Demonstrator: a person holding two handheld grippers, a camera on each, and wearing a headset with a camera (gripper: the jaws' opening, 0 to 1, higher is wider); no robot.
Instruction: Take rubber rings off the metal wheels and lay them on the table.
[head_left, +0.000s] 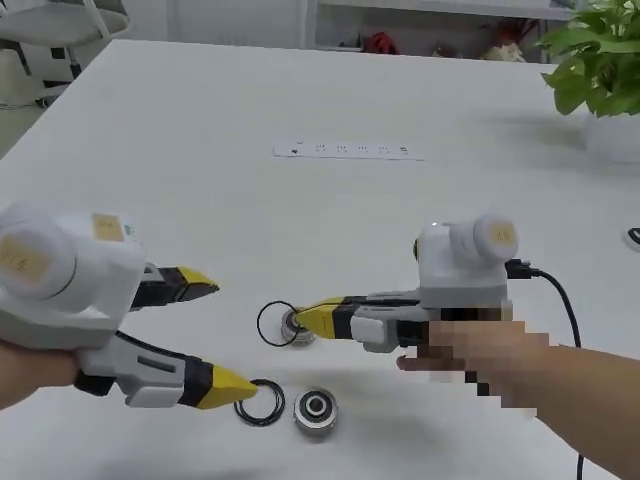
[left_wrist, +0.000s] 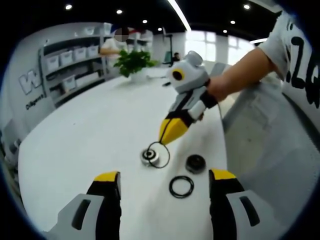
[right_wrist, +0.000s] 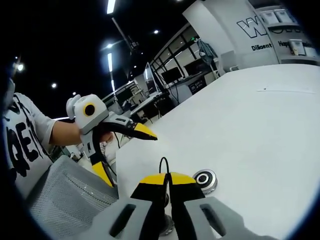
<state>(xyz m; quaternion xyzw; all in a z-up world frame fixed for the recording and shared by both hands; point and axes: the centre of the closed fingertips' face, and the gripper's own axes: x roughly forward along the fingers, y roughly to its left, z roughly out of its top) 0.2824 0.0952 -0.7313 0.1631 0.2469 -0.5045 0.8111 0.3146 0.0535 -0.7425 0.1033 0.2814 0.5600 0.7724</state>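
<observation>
The left hand-held gripper (head_left: 213, 335) hovers with its yellow-tipped jaws wide apart. A loose black rubber ring (head_left: 282, 402) lies on the white table (head_left: 300, 210) by the lower tip, beside a bare silver metal wheel (head_left: 316, 408). Further right, the right hand-held gripper (head_left: 318, 318) is pinched together on a second black ring (head_left: 257, 323) — partly off another metal wheel (head_left: 298, 332).

Rubber ring (left_wrist: 181, 186) between spread fingers (left_wrist: 107, 192)
</observation>
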